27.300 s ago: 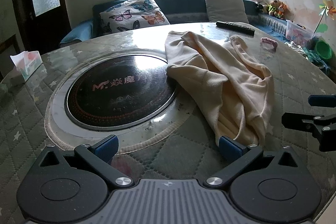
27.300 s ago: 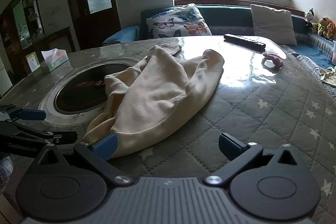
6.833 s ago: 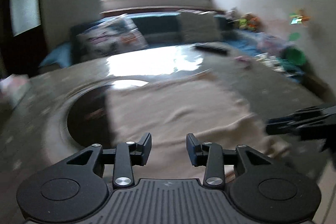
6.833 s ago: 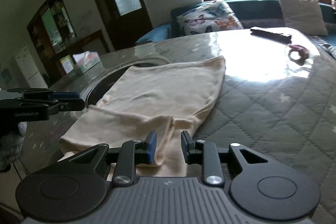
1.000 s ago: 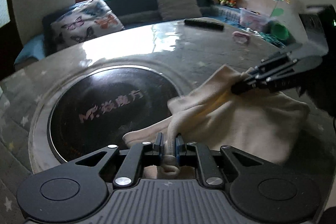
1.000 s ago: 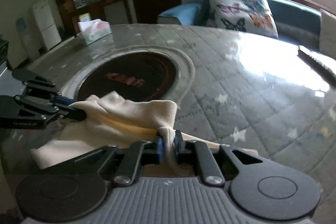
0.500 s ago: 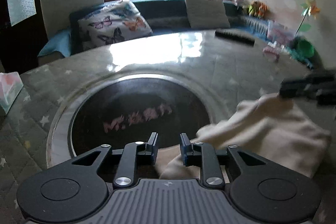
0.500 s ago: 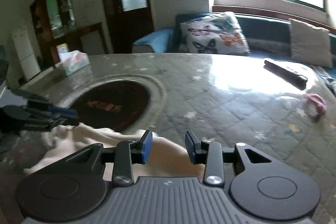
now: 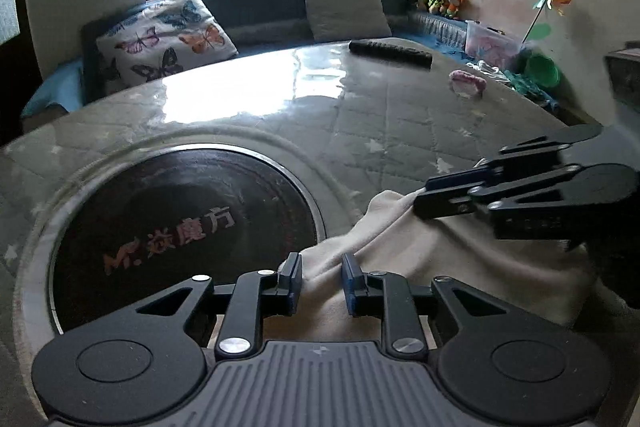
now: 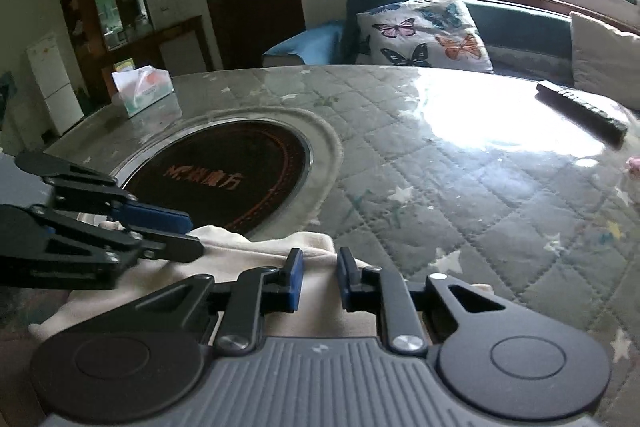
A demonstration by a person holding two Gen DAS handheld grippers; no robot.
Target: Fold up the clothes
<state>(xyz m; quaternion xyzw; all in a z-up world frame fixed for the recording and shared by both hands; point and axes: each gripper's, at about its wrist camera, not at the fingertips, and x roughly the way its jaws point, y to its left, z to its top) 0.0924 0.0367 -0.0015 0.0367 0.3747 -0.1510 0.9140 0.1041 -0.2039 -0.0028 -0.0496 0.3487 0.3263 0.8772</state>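
Note:
The cream garment [image 9: 460,267] lies folded in a small heap on the quilted table [image 9: 400,131], at the near edge beside the round hotplate. My left gripper [image 9: 321,275] is open, its fingertips low over the garment's left fold with cloth showing in the gap. In the left wrist view the right gripper [image 9: 424,195] comes in from the right, its tips touching the heap's upper edge. My right gripper [image 10: 320,275] is open over the garment [image 10: 256,255], and the left gripper [image 10: 188,231] reaches in from the left there.
A dark round hotplate [image 9: 180,227] is set into the table just left of the garment. A black remote [image 9: 390,51] and a pink item [image 9: 467,81] lie at the far side. A tissue box [image 10: 142,89] stands at the far left edge. A sofa with a butterfly cushion [image 9: 160,43] is behind.
One second ago both grippers were shut on the garment; both have let go. In the last half second they have come down close together over the folded heap.

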